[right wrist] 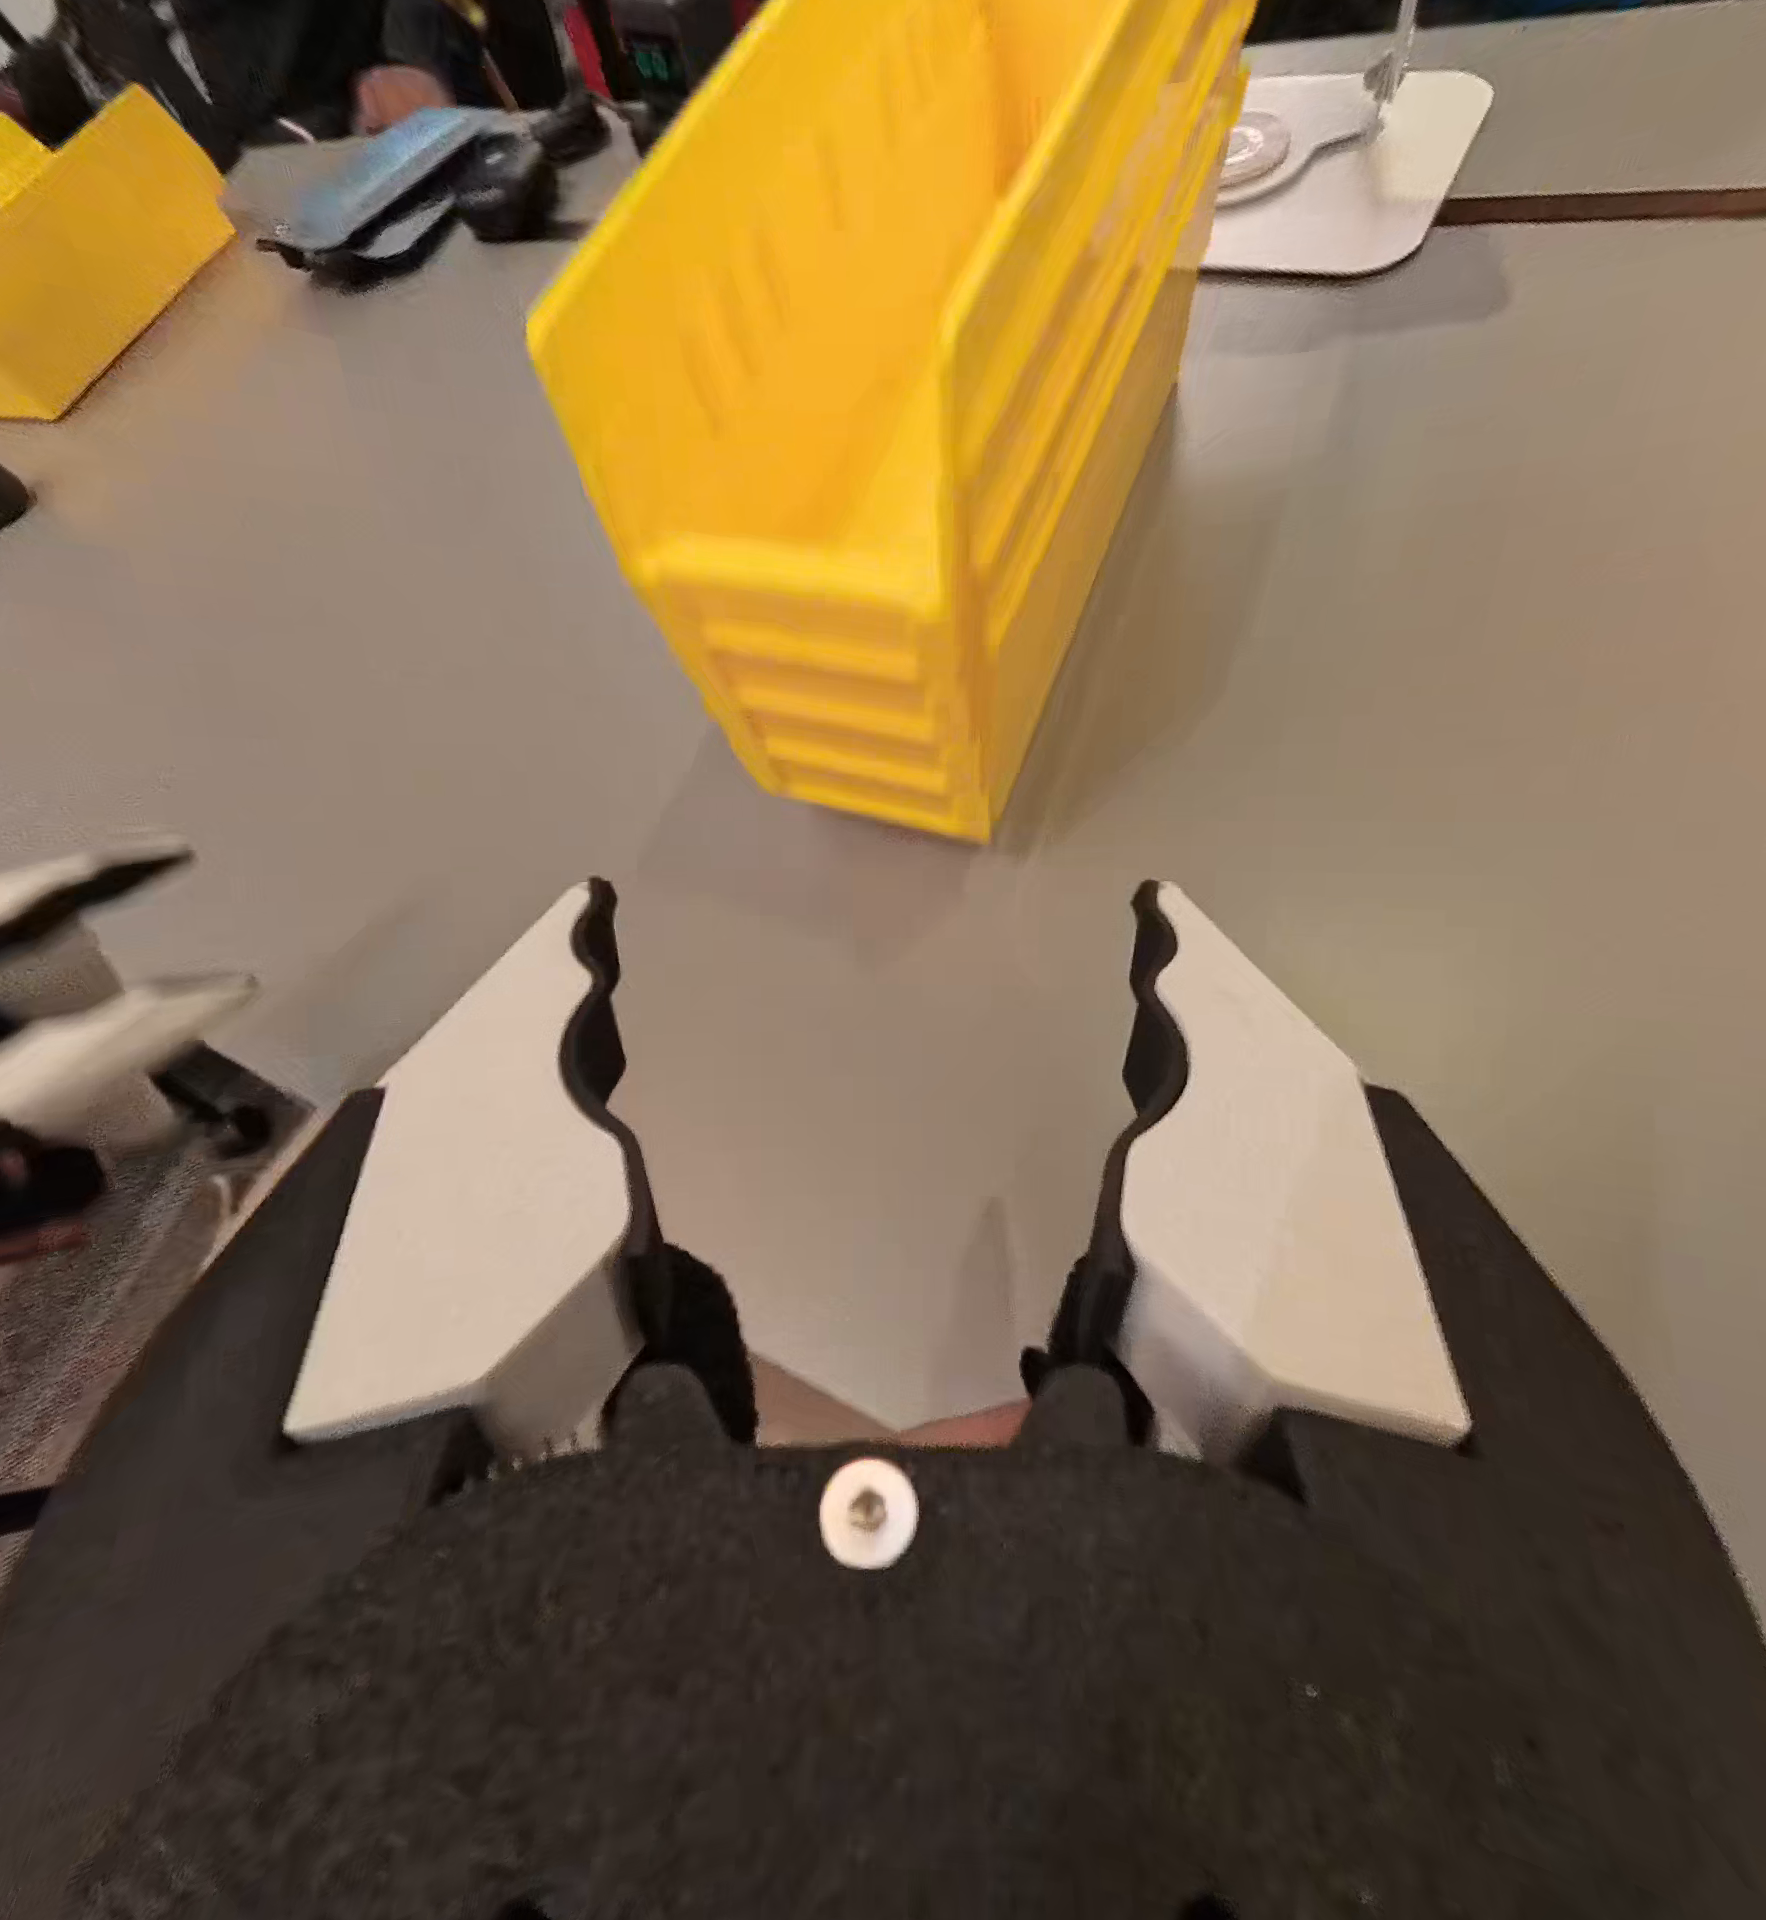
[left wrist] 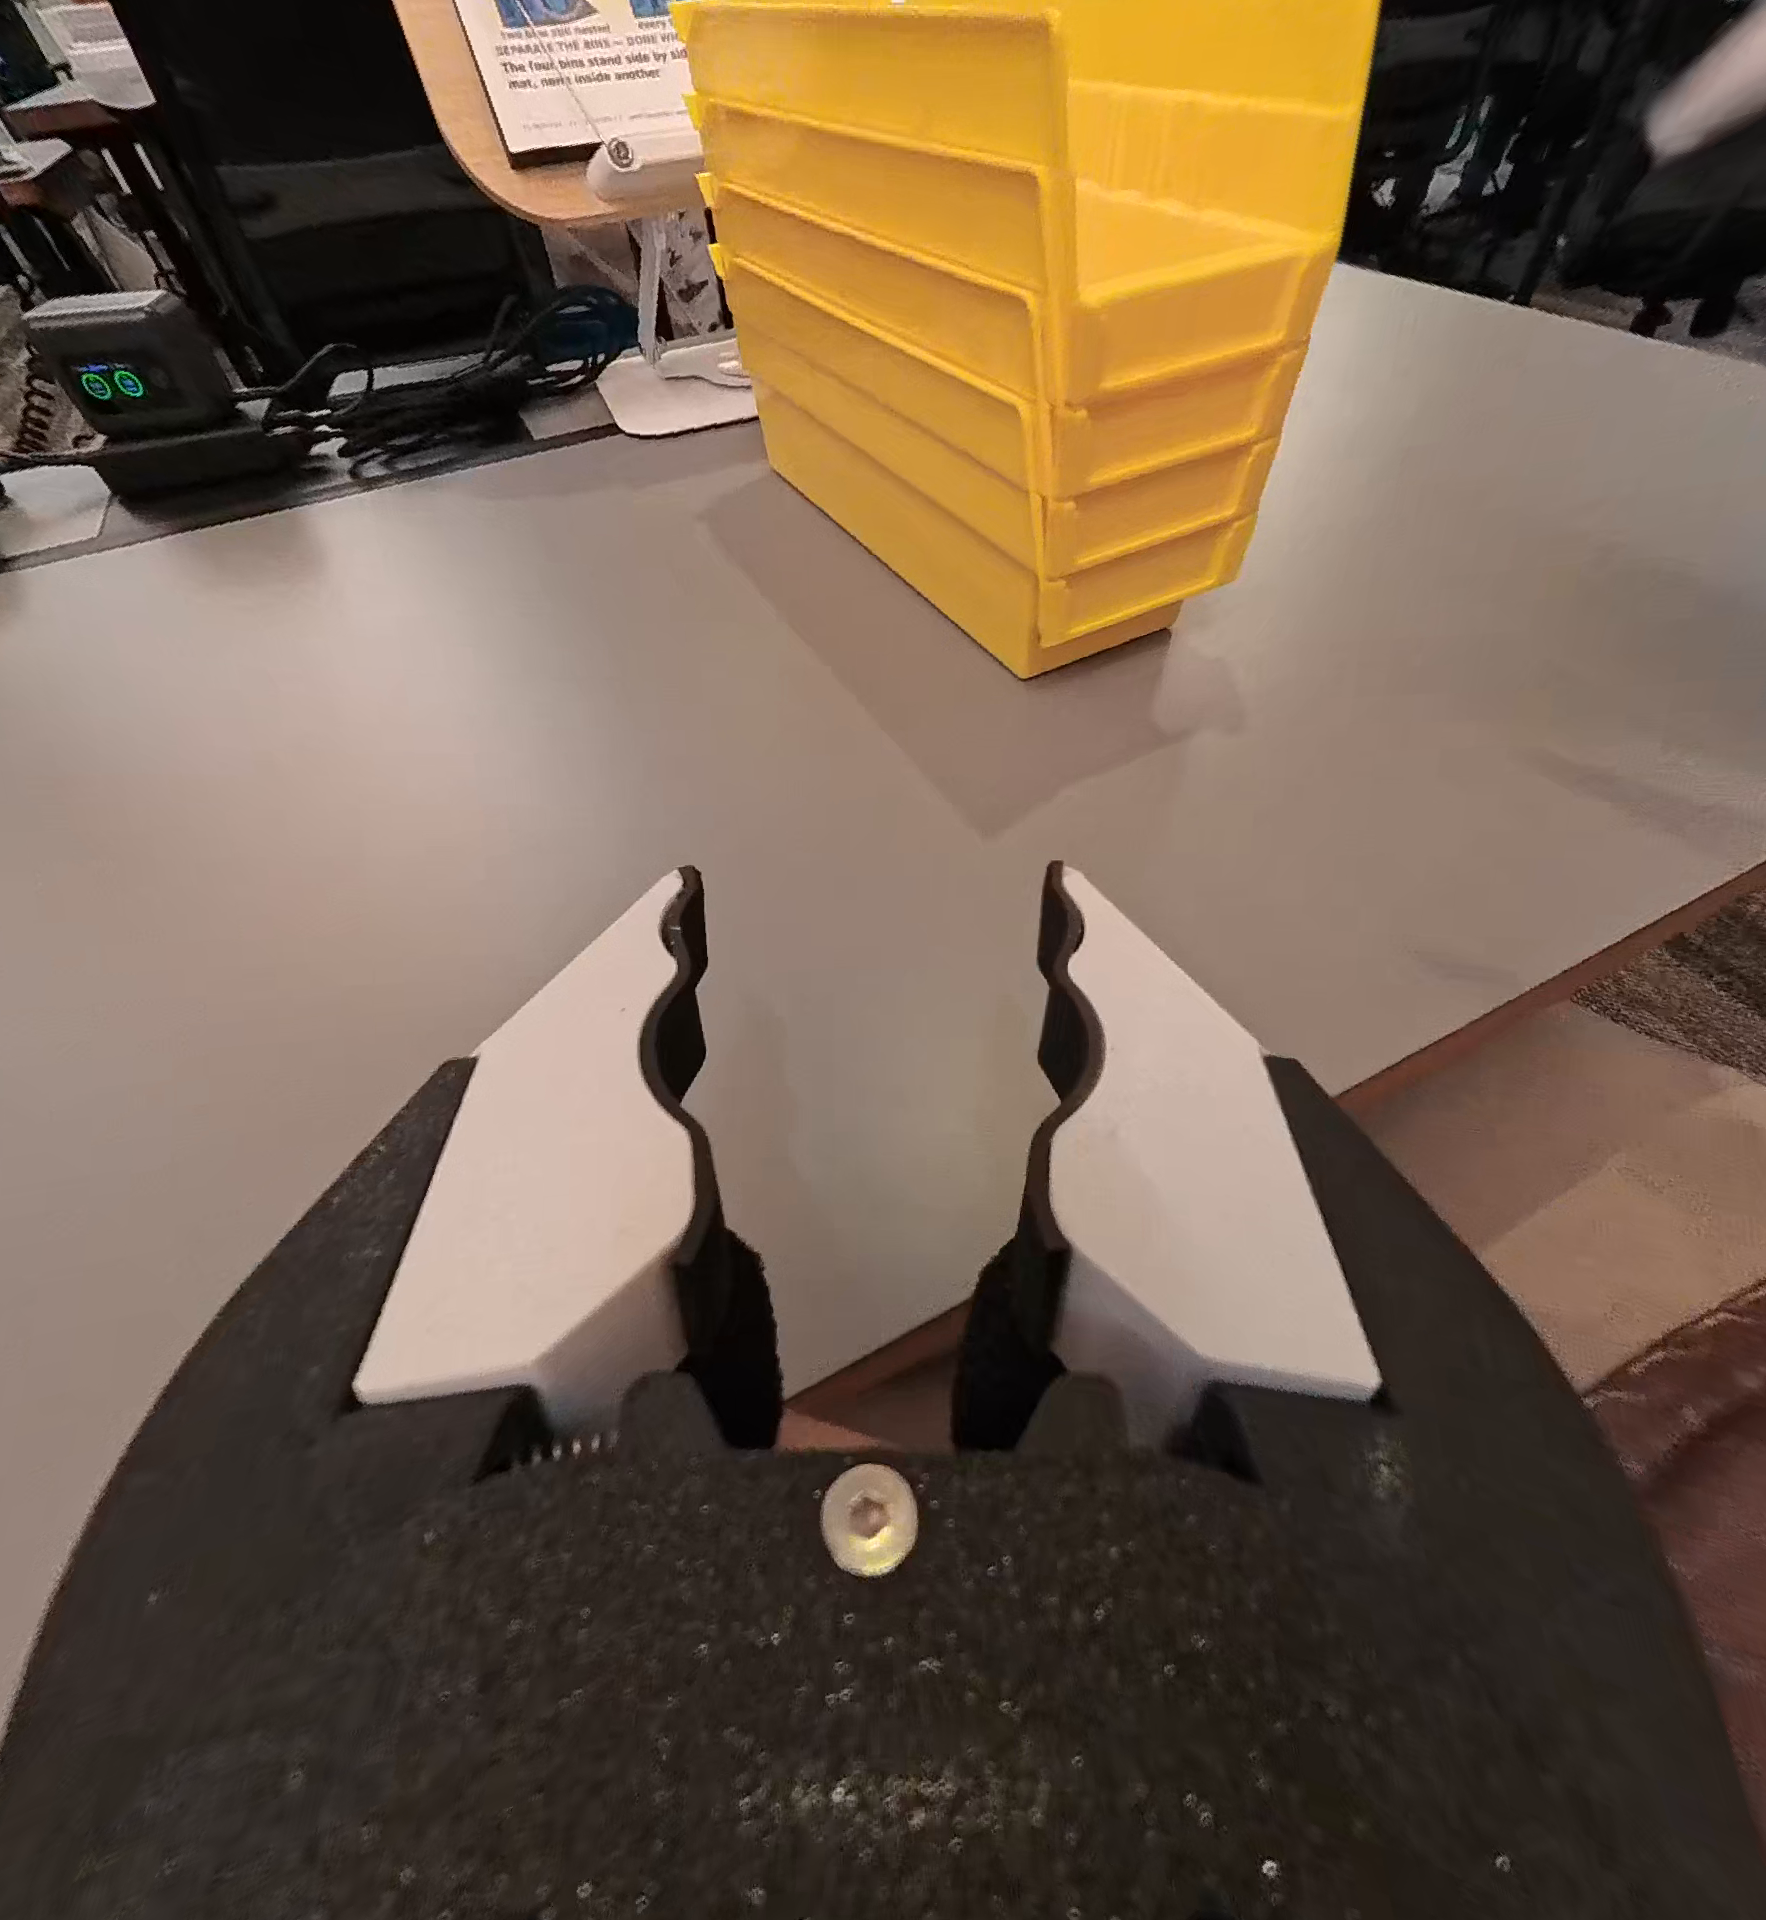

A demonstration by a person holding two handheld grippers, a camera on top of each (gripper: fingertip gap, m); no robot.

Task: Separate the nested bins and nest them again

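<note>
Yellow nested bins (left wrist: 1024, 343) stand empty on the table (left wrist: 339, 779); both claws (left wrist: 871, 883) (right wrist: 874, 894) gape apart.

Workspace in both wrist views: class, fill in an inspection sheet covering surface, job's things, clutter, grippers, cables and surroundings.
Surface: grey table, bare between the grippers and the bins.
Job's things: stack of nested yellow bins standing upright on the table, apparently four, not yet separated.
Clutter: a separate yellow bin at far left in the right wrist view; white stand base behind the stack.
Grippers: left gripper open, empty, short of the stack; right gripper open, empty, also short of it.
Cables: black cable tangle beside a black device with green lights.
Surroundings: carpet past the table edge; instruction sign behind.
</note>
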